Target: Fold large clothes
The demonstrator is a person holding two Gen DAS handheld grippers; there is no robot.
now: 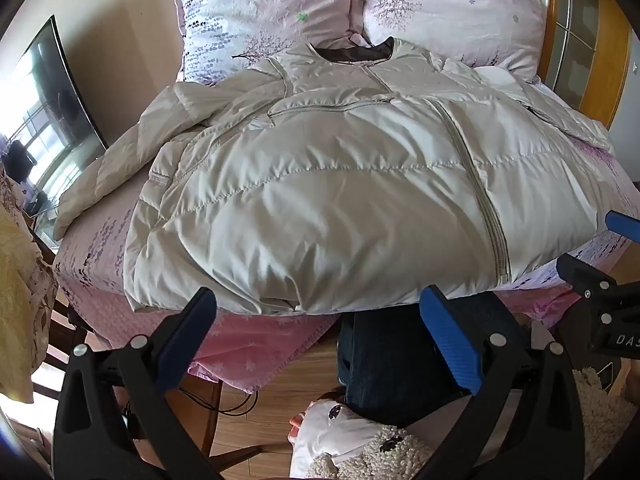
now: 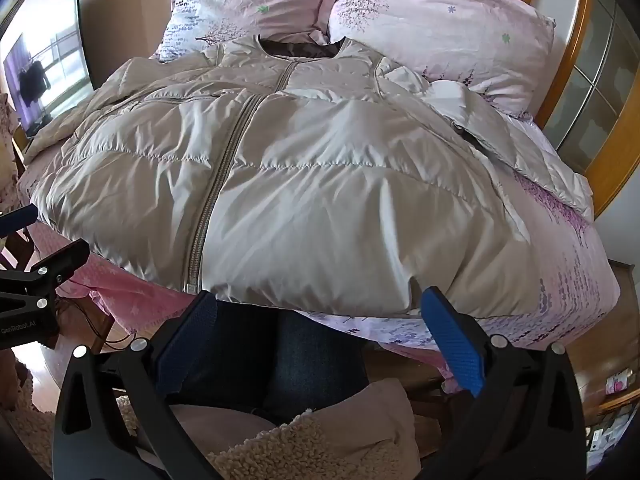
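Note:
A large beige puffer jacket [image 1: 320,184] lies front up and zipped on the pink bed, collar towards the pillows, hem at the near bed edge. Its left sleeve [image 1: 120,160] stretches out to the left; the right sleeve [image 2: 520,148] lies out to the right. It also shows in the right wrist view [image 2: 300,184]. My left gripper [image 1: 318,304] is open and empty, just before the hem left of the zipper. My right gripper [image 2: 316,300] is open and empty before the hem right of the zipper. The right gripper shows at the left view's right edge [image 1: 600,280].
Two floral pillows [image 1: 360,12] lean at the bed's head. A TV screen [image 1: 52,112] stands at the left wall. A wooden door frame [image 2: 576,100] is at the right. The person's jeans [image 1: 400,360] and fleece top [image 2: 320,440] are below the grippers.

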